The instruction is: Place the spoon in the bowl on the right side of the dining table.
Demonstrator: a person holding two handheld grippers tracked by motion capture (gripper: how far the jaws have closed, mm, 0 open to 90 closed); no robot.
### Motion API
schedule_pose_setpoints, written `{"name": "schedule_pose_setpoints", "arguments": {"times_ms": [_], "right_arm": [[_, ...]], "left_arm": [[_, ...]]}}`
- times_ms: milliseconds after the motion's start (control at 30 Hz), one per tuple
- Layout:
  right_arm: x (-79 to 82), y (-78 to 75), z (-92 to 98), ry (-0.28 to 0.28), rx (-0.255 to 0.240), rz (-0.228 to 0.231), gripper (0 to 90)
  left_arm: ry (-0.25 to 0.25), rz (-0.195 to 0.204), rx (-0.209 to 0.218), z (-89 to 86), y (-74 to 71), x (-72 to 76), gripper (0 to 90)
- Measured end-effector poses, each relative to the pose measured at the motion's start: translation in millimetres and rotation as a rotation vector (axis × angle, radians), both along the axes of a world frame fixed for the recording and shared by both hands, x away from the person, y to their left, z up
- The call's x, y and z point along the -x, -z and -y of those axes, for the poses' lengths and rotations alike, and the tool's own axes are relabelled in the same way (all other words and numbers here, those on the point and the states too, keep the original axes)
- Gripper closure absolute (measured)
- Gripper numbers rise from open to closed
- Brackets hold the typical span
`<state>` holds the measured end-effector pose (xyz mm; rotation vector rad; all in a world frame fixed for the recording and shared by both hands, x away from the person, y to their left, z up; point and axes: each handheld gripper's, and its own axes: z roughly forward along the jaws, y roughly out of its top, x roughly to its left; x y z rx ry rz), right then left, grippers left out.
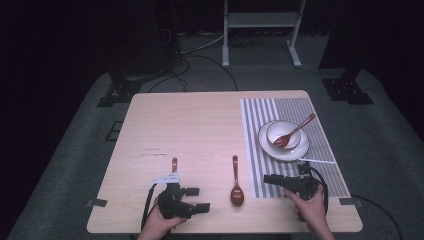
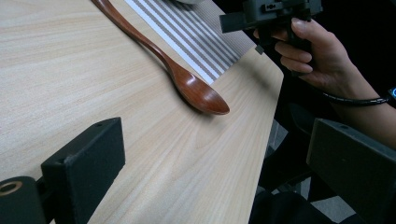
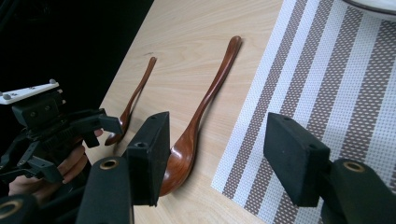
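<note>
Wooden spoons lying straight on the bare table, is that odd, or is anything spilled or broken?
Nothing spilled or broken. The reddish-brown wooden spoon lies on the bare light wooden table, off the grey striped placemat. A second brown utensil lies partly hidden by the left gripper. A brown wooden fork leans tilted in the white bowl.

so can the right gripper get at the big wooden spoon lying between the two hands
Probably yes. The right gripper has its jaws open and empty, pointing toward the wooden spoon, which lies flat on bare table just beside the striped placemat. Nothing sits between them.
</note>
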<state>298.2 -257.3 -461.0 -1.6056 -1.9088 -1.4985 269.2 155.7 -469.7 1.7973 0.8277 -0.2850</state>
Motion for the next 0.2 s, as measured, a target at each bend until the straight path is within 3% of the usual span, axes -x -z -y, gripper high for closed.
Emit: {"name": "schedule_pose_setpoints", "arguments": {"times_ms": [200], "right_arm": [[2.6, -1.9, -0.6, -0.002, -0.001, 0.011, 38.8]], "left_arm": [[0.002, 0.0, -0.002, 0.2, 0.0, -0.4, 3.1]]}}
